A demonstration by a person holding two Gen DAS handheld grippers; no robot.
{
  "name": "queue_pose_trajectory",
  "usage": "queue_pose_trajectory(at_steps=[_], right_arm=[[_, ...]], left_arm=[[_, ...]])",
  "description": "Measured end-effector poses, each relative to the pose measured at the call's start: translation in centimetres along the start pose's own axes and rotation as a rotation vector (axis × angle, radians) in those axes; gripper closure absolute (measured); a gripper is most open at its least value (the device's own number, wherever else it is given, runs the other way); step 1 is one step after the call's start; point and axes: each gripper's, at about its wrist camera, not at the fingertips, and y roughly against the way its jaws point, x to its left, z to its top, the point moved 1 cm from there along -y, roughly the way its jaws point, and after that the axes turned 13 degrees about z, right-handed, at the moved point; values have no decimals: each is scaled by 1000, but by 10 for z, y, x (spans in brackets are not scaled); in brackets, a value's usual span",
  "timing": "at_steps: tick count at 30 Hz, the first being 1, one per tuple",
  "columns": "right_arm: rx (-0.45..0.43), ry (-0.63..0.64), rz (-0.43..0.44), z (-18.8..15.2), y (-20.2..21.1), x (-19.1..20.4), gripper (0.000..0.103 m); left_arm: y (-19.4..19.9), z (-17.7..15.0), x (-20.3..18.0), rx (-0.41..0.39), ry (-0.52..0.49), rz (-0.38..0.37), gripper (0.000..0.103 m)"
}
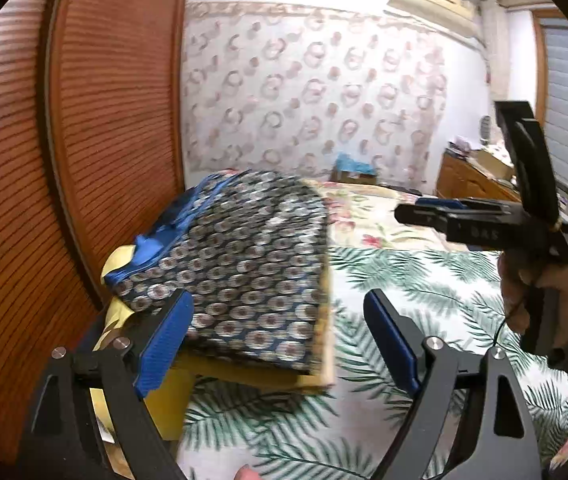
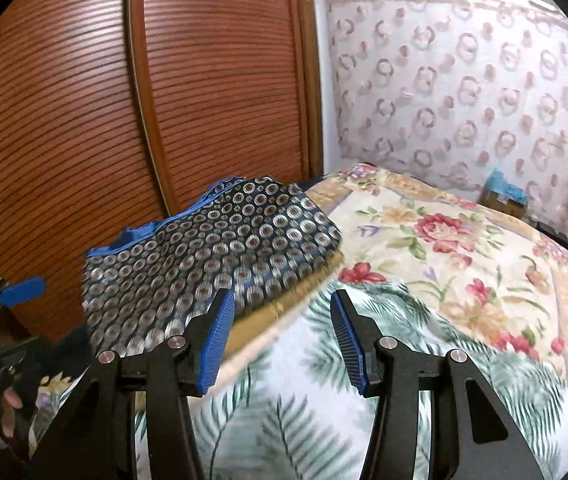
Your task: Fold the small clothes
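A small folded garment (image 1: pixel 244 264), dark blue with circle dots and a bright blue trim, lies on a yellow-tan board or cushion (image 1: pixel 316 376) at the bed's left side; it also shows in the right wrist view (image 2: pixel 212 256). My left gripper (image 1: pixel 280 344) is open and empty, its left finger (image 1: pixel 164 344) just in front of the garment's near edge. My right gripper (image 2: pixel 280 344) is open and empty, just short of the garment's right edge; it also shows in the left wrist view (image 1: pixel 436 214), held in a hand.
The bed has a palm-leaf sheet (image 1: pixel 424 280) and a floral blanket (image 2: pixel 464 256) behind. A wooden slatted wardrobe (image 2: pixel 204 80) stands close on the left. A patterned curtain (image 1: pixel 316 92) hangs at the back, a dresser (image 1: pixel 472 180) at right.
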Motion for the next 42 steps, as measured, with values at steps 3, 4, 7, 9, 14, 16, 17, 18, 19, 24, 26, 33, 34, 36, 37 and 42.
queue_pose_trajectory(at_steps=[3,4,7,9,14,16,17,18,19,24,26,33,34,36,37,42], right_arm=[[-25,-8,-25,-22,44,16,43],[-35,-8,-33,-27,55,21,42],[-67,-16,-63,-44,91,33,37],[-88,-37,-78,-55,114,39,30],[-127,-85,-158,-84,159,52,27],[-127,-105,-205,-95,175,57,27],[-136,-113,-215,-101,185,60,26],[-143,-118,-222,-105,194,64,26],[-144,-121,-239,-107,202,69,26],[-178,-141,-302,-124,246,95,26],[-192,-141,-325,-130,264,106,24],[-230,-137,-381,-143,295,135,17],[-237,-137,-389,-143,297,138,17],[-250,-138,-404,-145,305,145,17],[-254,-138,-408,-146,303,147,17],[-265,-144,-426,-151,299,153,17]], left_arm=[[15,1,-17,-21,-26,-30,13],[23,1,-24,-30,-36,-47,10],[40,1,-41,-48,-56,-73,2],[49,0,-49,-58,-66,-93,2],[70,-2,-69,-73,-84,-139,1],[77,-4,-75,-73,-87,-163,1],[79,-5,-78,-72,-88,-177,1],[81,-6,-82,-72,-89,-192,1],[84,-7,-86,-71,-87,-199,1],[100,-10,-102,-91,-87,-209,1],[107,-10,-108,-101,-94,-198,1],[125,0,-117,-125,-89,-172,1],[127,0,-117,-127,-88,-171,1],[128,1,-117,-127,-88,-174,1],[129,1,-118,-127,-90,-174,1],[131,2,-118,-120,-92,-183,1]])
